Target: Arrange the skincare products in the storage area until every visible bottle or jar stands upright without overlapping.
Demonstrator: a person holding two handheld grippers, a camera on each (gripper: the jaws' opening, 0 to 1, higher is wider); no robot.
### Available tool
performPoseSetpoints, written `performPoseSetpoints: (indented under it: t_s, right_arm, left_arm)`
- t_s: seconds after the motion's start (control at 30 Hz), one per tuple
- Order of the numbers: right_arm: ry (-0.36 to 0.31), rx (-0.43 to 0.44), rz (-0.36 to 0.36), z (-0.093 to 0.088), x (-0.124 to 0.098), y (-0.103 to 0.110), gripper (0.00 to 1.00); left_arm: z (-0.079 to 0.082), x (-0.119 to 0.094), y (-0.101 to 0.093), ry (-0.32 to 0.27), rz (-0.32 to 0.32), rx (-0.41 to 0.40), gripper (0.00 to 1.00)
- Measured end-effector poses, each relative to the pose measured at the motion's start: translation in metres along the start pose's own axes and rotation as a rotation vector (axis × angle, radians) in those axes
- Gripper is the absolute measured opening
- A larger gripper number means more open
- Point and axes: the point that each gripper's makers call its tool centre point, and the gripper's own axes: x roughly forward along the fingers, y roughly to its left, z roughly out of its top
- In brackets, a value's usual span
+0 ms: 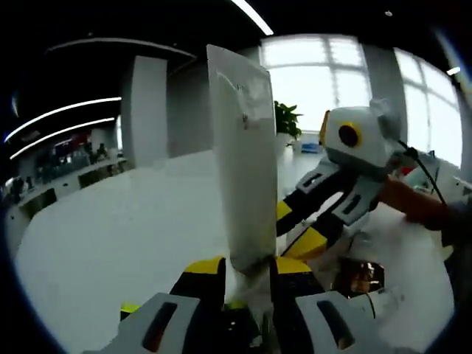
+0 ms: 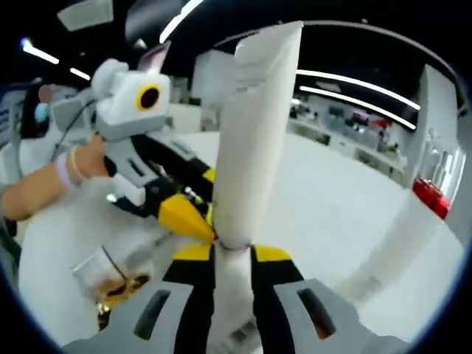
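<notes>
A white squeeze tube (image 1: 242, 155) stands upright between my left gripper's (image 1: 247, 279) yellow-and-black jaws, which are shut on its lower end, flat crimped end up. My right gripper (image 1: 296, 230) comes in from the right, its tips against the same lower end. In the right gripper view a white tube (image 2: 254, 140) rises from my right gripper (image 2: 232, 259), shut on its base, while the left gripper (image 2: 195, 221) meets that base from the left. A glass jar (image 2: 110, 284) with amber contents stands on the white table (image 2: 332, 206); it shows as jar (image 1: 361, 276). Another white tube (image 2: 398, 243) lies at right.
A person's hand (image 2: 51, 181) holds the left gripper; a hand (image 1: 413, 203) holds the right one. The white table (image 1: 118, 236) stretches wide to the left. A potted plant (image 1: 286, 118) stands far back by the windows. Red items (image 2: 426, 195) sit far right.
</notes>
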Motion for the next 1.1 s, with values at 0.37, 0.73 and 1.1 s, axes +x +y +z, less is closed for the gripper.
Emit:
performPoseSetpoints:
  t_s: [0.37, 0.73, 1.1]
  right_arm:
    - [-0.019, 0.008, -0.015, 0.004, 0.0, -0.006, 0.15]
    - [-0.012, 0.014, -0.076, 0.003, 0.003, -0.026, 0.13]
    - [-0.021, 0.043, -0.128, -0.001, 0.007, -0.046, 0.09]
  left_arm:
    - [-0.001, 0.002, 0.001, 0.027, 0.017, 0.02, 0.19]
    - [0.006, 0.015, 0.01, 0.042, 0.144, 0.047, 0.2]
    - [0.006, 0.025, 0.006, 0.022, 0.194, 0.087, 0.2]
